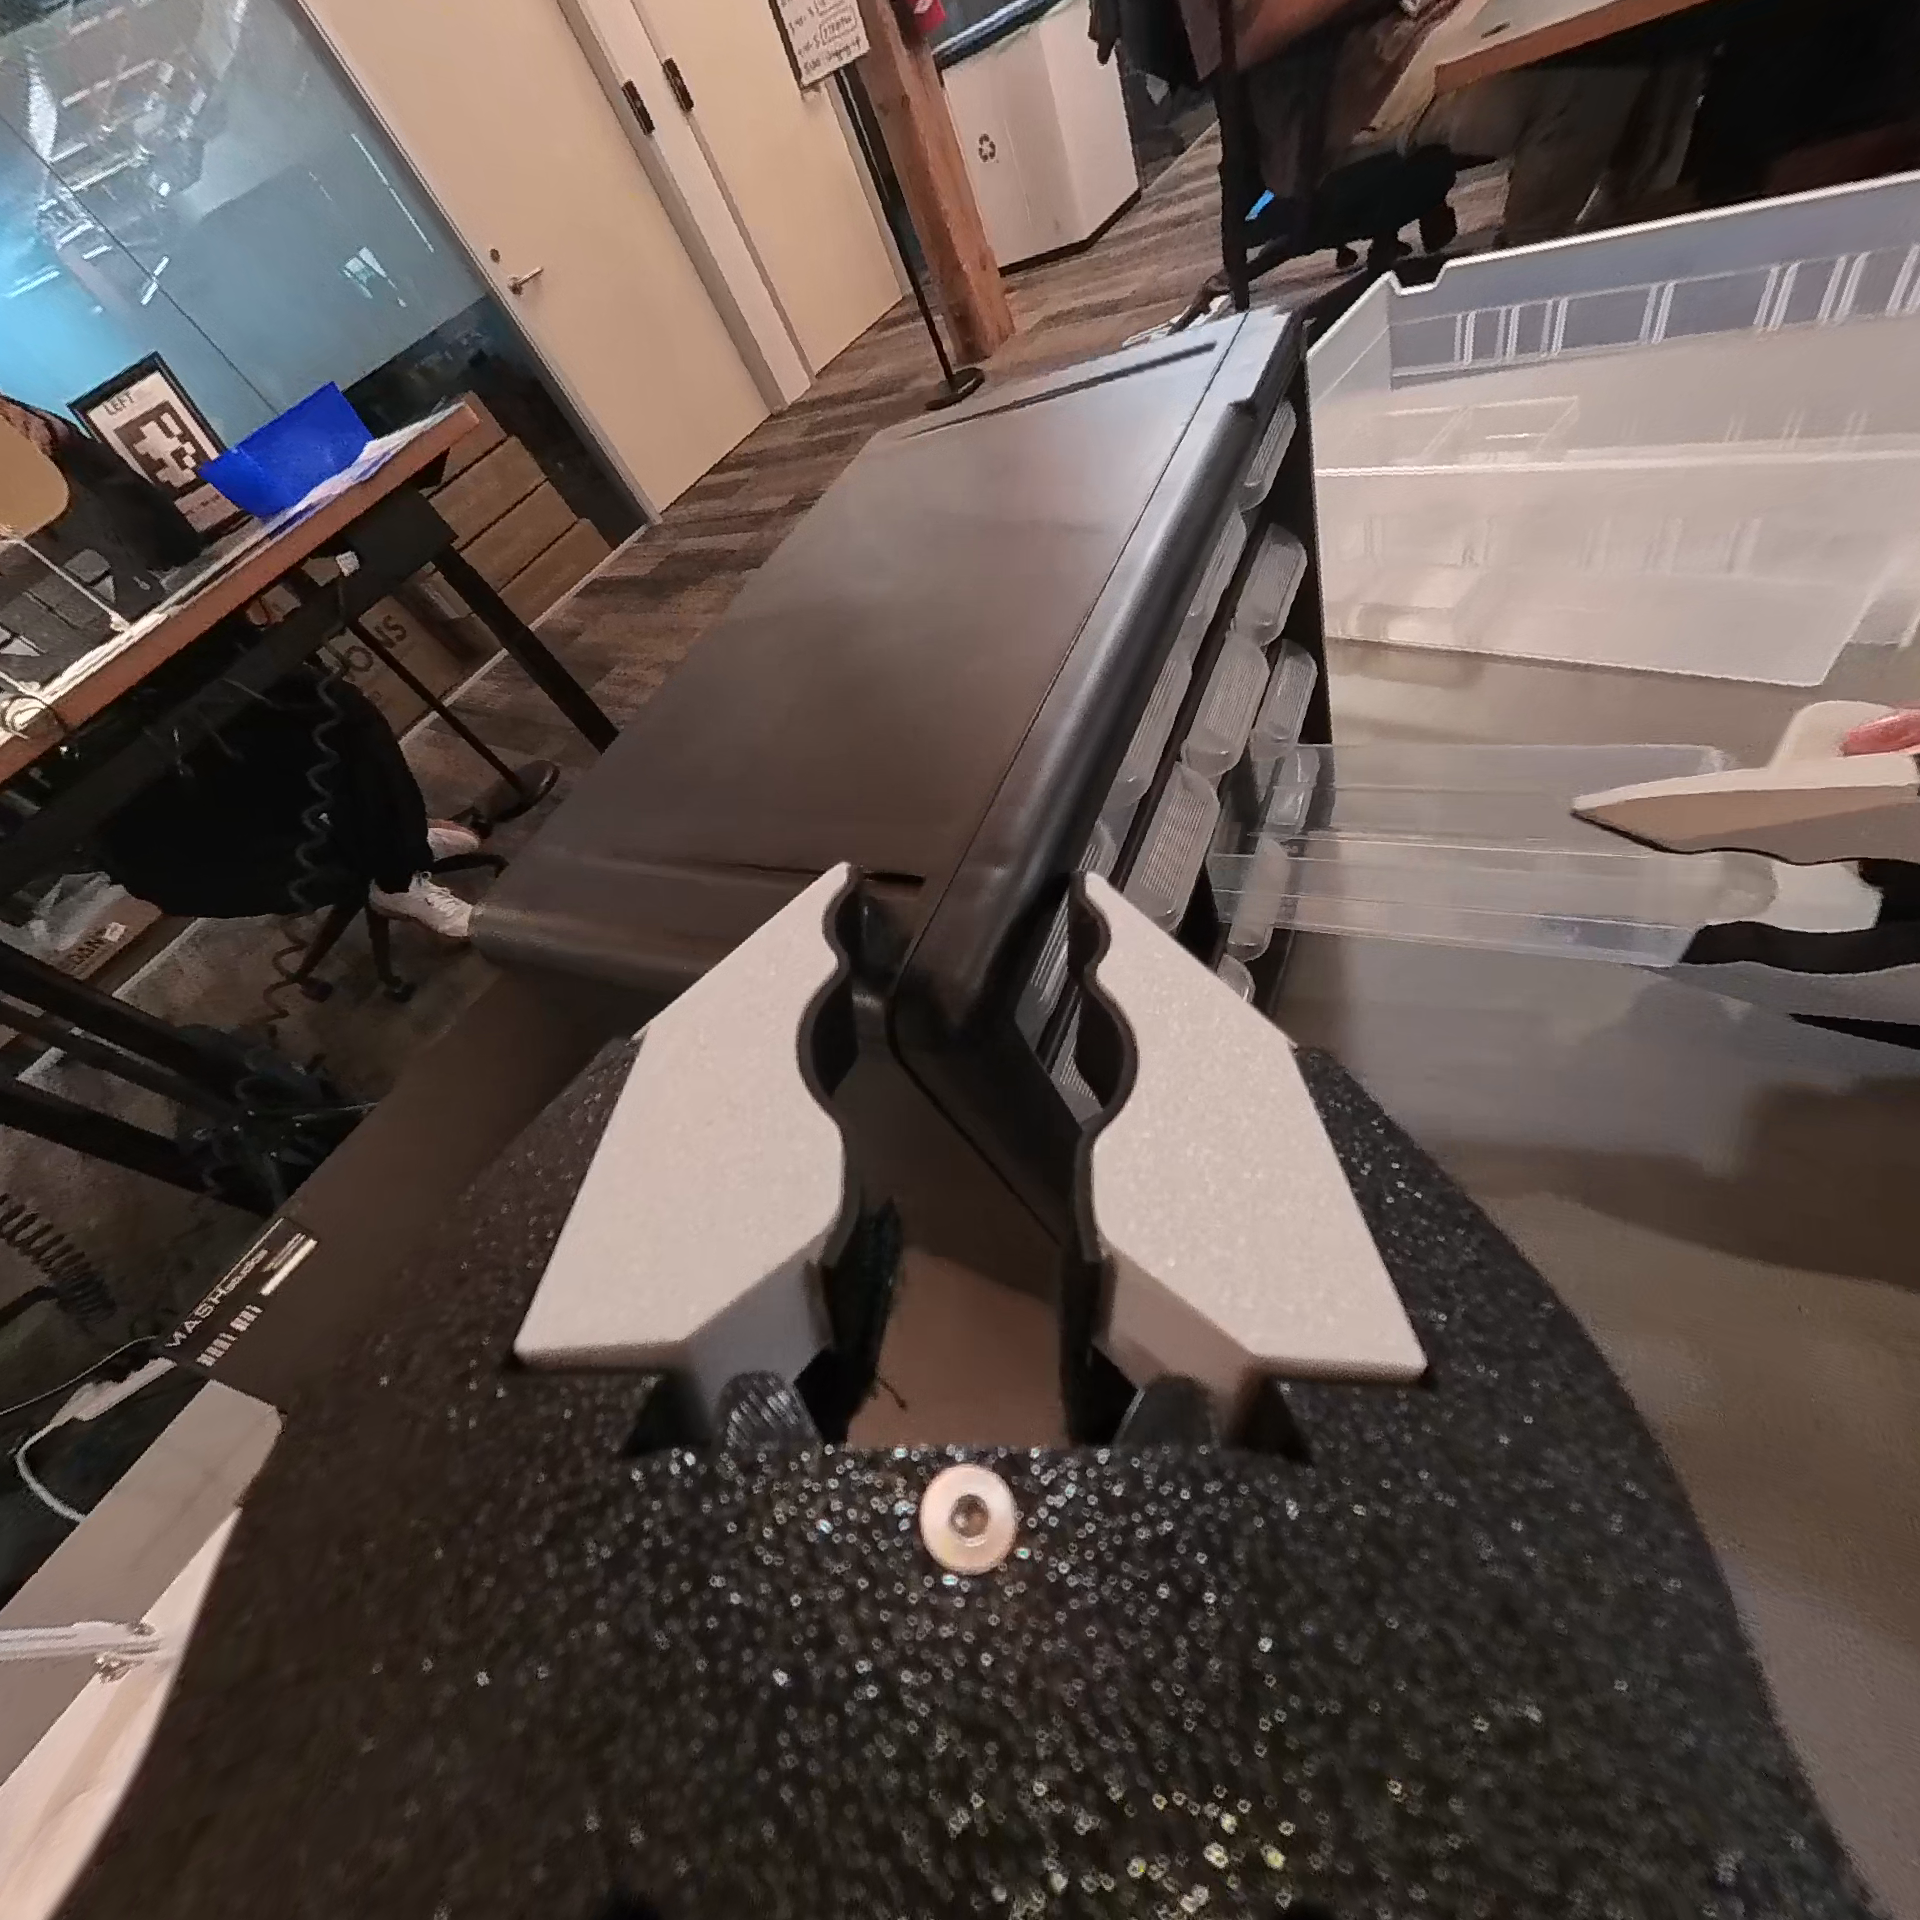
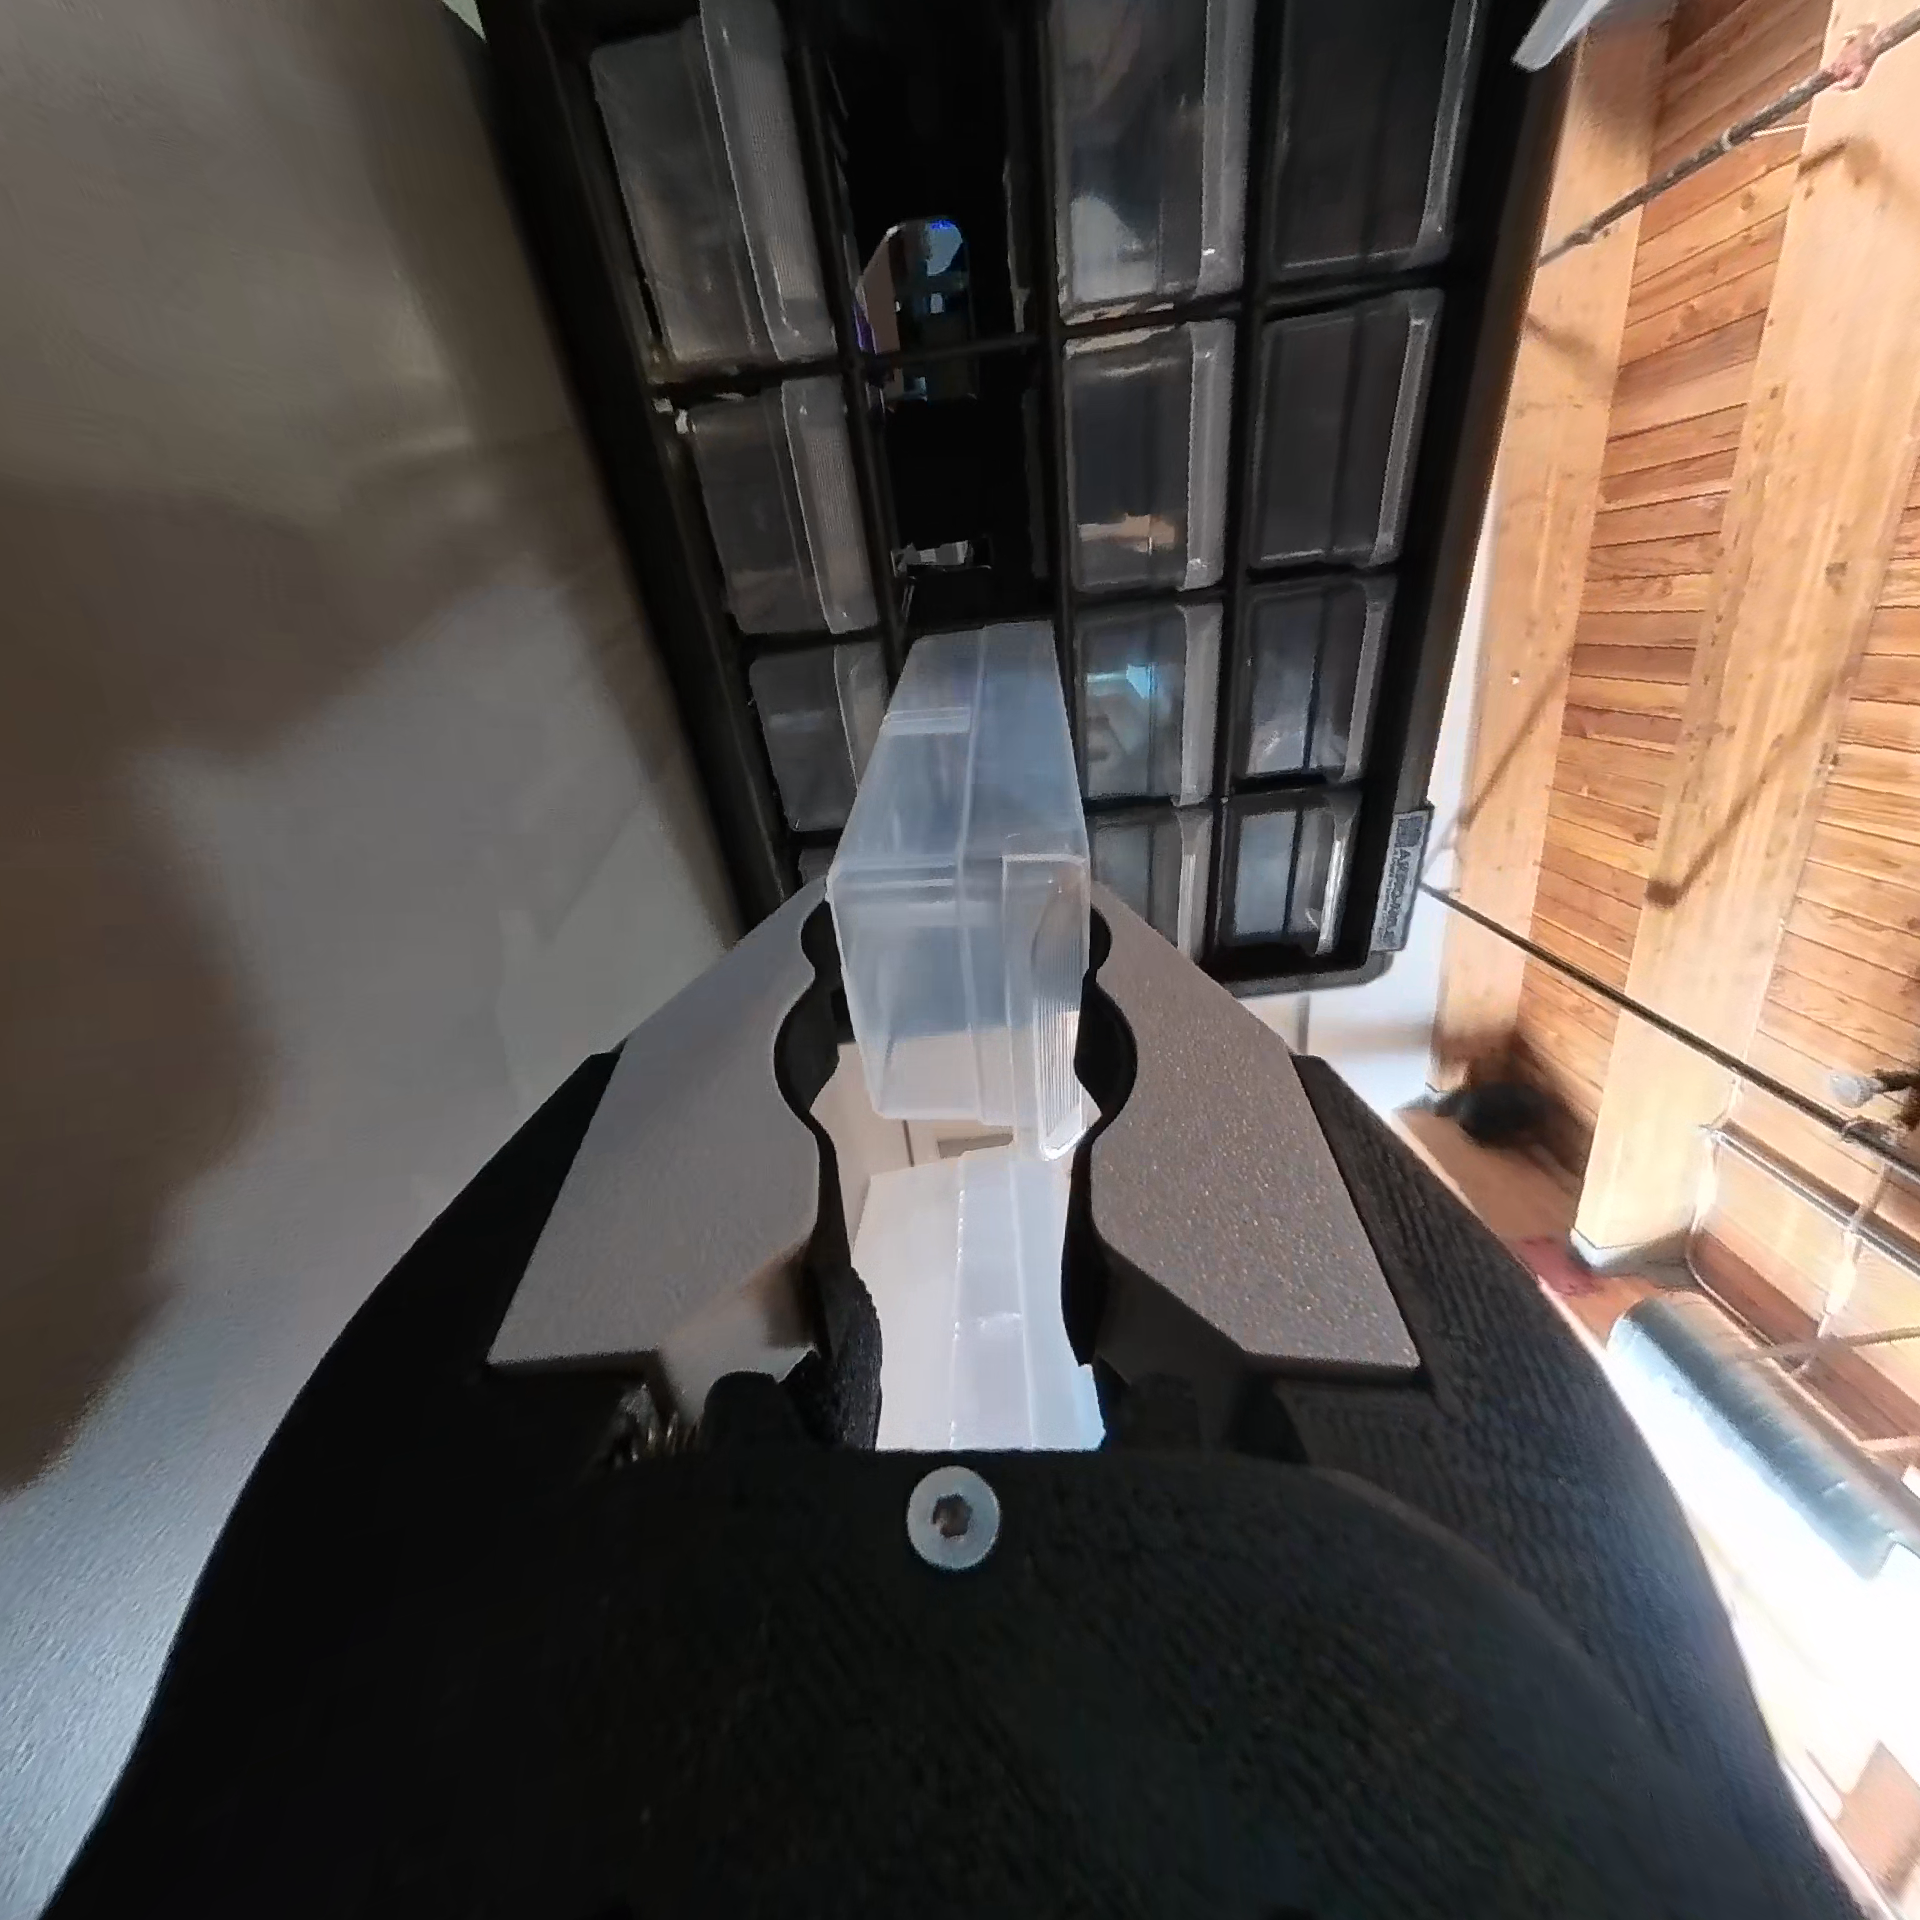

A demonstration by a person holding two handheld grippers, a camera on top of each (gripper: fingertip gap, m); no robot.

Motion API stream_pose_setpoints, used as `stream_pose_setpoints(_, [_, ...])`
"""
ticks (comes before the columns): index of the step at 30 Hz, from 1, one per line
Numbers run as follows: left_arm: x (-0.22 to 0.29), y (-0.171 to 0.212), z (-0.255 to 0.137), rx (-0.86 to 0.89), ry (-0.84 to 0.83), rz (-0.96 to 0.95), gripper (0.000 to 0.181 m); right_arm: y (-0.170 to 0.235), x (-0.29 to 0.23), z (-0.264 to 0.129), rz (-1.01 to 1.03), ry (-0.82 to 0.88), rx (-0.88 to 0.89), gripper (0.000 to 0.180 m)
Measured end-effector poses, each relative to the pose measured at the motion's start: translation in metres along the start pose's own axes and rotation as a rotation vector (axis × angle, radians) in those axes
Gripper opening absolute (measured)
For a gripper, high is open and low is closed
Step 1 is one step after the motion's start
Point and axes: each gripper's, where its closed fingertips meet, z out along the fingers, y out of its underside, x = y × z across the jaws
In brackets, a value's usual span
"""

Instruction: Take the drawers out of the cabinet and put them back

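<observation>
Gripping the black cabinet point(image 1: 935, 644) by its top front edge, the left gripper point(image 1: 971, 914) has its jaws closed narrowly around that rim. Farther right, a clear drawer point(image 2: 961, 862) sticks halfway out of its slot, its front end clamped between the right gripper point(image 2: 956, 935) fingers.

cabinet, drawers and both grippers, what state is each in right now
cabinet: upright on the table, its top edge gripped at the near corner
left gripper: shut on cabinet
clear drawer: partly pulled out of its slot, front end between the fingers
right gripper: shut on clear drawer
other drawers: pushed in
large clear bin: open, lying beside the cabinet
</observation>
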Motion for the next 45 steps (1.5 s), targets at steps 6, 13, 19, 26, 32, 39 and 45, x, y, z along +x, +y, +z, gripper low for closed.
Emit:
stream_pose_setpoints(6, [0.0,0.0,0.0,-0.002,-0.002,0.0,0.037,-0.001,0.001,-0.002,0.016,-0.046,-0.03,0.042])
stream_pose_setpoints(13, [0.0,0.0,0.0,0.0,0.0,-0.002,0.037,-0.01,0.02,-0.004,0.105,-0.238,-0.038,0.042])
stream_pose_setpoints(19, [0.0,0.0,0.0,0.002,0.001,-0.002,0.037,-0.013,0.037,-0.006,0.247,-0.434,-0.026,0.042])
stream_pose_setpoints(26, [0.0,0.0,0.0,0.003,0.0,0.0,0.037,-0.017,0.052,-0.022,0.453,-0.57,0.122,0.042])
stream_pose_setpoints(32, [0.0,0.0,0.0,0.007,0.002,-0.002,0.037,-0.023,-0.009,-0.059,0.086,-0.603,0.183,0.042])
stream_pose_setpoints(39, [0.0,0.0,0.0,0.012,0.004,-0.006,0.037,0.0,-0.05,-0.068,-0.062,-0.633,0.147,0.045])
stream_pose_setpoints(45, [0.0,0.0,0.0,0.02,0.006,-0.002,0.037,0.019,-0.037,-0.075,0.137,-0.721,0.098,0.082])
